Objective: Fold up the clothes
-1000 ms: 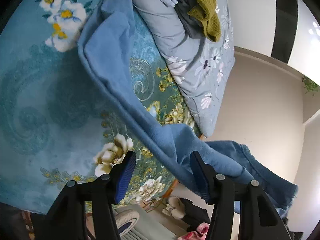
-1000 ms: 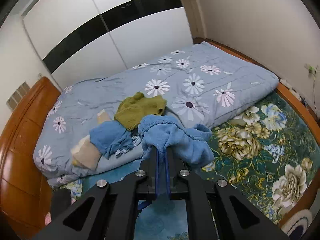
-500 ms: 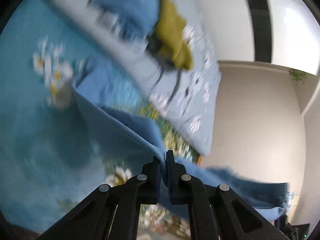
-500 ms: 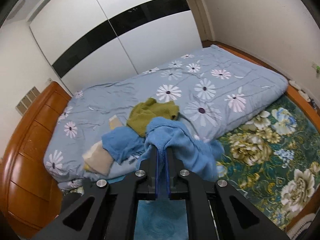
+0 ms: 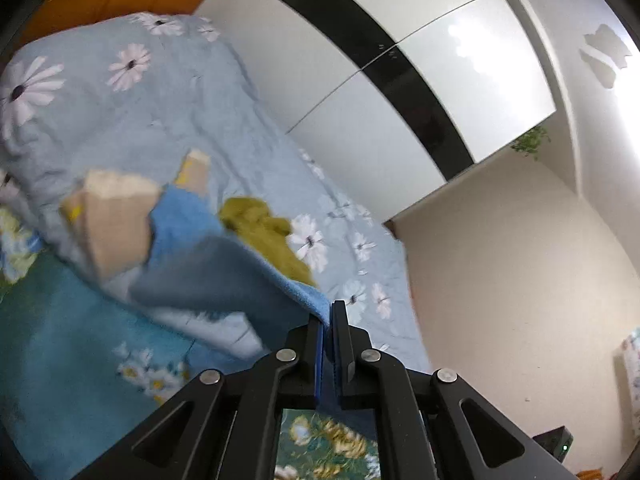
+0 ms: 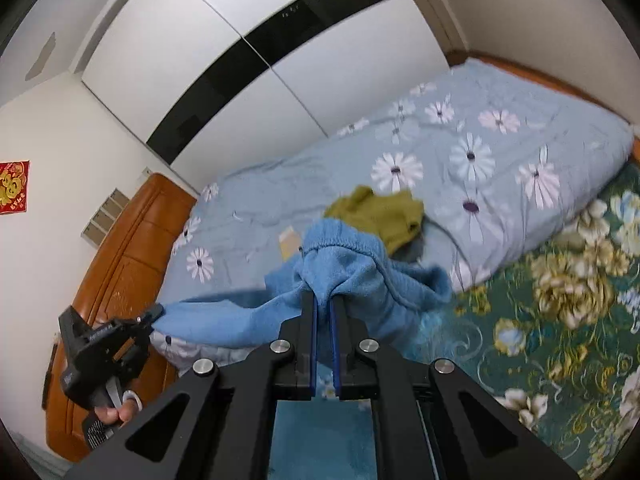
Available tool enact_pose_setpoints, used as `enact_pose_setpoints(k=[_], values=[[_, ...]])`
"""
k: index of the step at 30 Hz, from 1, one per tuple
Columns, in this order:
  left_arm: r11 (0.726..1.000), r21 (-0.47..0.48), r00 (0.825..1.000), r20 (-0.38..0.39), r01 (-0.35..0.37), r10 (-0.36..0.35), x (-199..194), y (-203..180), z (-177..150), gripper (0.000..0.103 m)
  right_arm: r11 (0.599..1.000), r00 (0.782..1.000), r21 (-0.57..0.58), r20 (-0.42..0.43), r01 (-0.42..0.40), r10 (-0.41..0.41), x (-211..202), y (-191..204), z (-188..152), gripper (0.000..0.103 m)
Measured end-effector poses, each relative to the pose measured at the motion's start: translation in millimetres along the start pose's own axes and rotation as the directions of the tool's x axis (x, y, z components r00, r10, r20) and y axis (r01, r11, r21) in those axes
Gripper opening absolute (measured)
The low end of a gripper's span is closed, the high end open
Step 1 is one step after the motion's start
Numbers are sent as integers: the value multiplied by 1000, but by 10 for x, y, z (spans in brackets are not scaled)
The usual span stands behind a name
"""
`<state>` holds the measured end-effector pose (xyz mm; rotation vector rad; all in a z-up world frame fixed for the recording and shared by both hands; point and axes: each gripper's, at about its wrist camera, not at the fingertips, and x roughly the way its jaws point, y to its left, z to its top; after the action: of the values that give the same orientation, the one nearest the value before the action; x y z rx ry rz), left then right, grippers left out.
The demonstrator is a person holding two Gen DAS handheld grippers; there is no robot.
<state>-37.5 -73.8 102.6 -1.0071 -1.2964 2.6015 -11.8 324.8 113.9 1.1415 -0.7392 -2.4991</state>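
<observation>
A: Jaws first, quick?

B: Right gripper [image 6: 323,300] is clenched on a bunch of the blue fleece garment [image 6: 360,276], near its elastic band, which bulges just above the tips. Left gripper [image 5: 328,320] is clamped on an edge of the same garment [image 5: 224,276]; in the right view it shows off to the left, gripping a far corner.

A: So where's the cloth?

B: Up in the air, hung btwn the two grippers, over the bed [image 6: 540,344]. None of the stretched part rests on the mattress.

A: Handling?

B: Soft, floppy, light, I'd judge. Thick pile, so prob. not slippery, but it sags and bunches. Best held at hem or band edges, not mid-panel.

A: Axis?

B: Long axis runs roughly gripper to gripper, left-right, band end at the right. Rest droops below.

A: Anything else around?

B: Daisy quilt [image 6: 480,152] behind, w/ an olive garment [image 6: 380,212], a tan item [image 5: 112,228] and another blue piece [image 5: 180,216] piled on it. Can't tell if those are folded.
</observation>
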Motion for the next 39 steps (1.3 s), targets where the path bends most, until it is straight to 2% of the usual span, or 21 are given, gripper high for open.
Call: enact_pose_setpoints(k=[4,8,10,13,16,20,23,26,27,28,29,30,35,39], values=[[997,-42,996,-59,-70,68,125,258,-528,4,1000,999,-16,-40,3,-4,-51,-257,-48,5],[987,-97,987,-116,-125,114,354,394,-797,4,999,998,-49,-67,17,-20,-45,-352,15,5],[980,-132,983,-132,-147,129,438,468,-905,5,996,998,-87,-53,8,-12,-78,-255,55,4],[970,-167,977,-153,-174,149,434,593,-923,5,989,997,-147,-69,10,-20,18,-63,104,4],[967,-165,974,-145,-195,172,318,660,-899,5,985,996,-173,-91,-3,-13,201,59,59,4],[971,-123,974,-125,-203,188,146,661,-949,5,989,978,-142,-211,-29,-1,571,-11,-217,4],[977,-83,975,-116,-198,188,-22,673,-1017,4,996,944,-85,-330,-9,-20,988,-184,-576,5],[976,-36,971,-115,-216,211,-196,731,-1097,4,999,898,-20,-438,29,-34,1414,-371,-942,7],[974,-28,968,-116,-225,220,-246,772,-1118,4,999,884,0,-466,40,-35,1544,-419,-1045,14],[972,-30,966,-119,-235,230,-286,833,-1135,4,998,864,21,-502,58,-40,1721,-460,-1174,30],[969,-31,963,-121,-245,240,-326,894,-1152,4,997,847,41,-531,70,-38,1876,-481,-1292,40],[966,-32,960,-123,-255,249,-367,955,-1169,4,996,833,59,-553,73,-29,2004,-478,-1399,55],[952,-44,946,-138,-302,294,-564,1275,-1254,4,982,750,157,-660,104,26,2704,-329,-1859,57],[947,-82,942,-155,-311,296,-621,1498,-1288,4,982,693,132,-721,136,1,3232,-2,-2042,59]])
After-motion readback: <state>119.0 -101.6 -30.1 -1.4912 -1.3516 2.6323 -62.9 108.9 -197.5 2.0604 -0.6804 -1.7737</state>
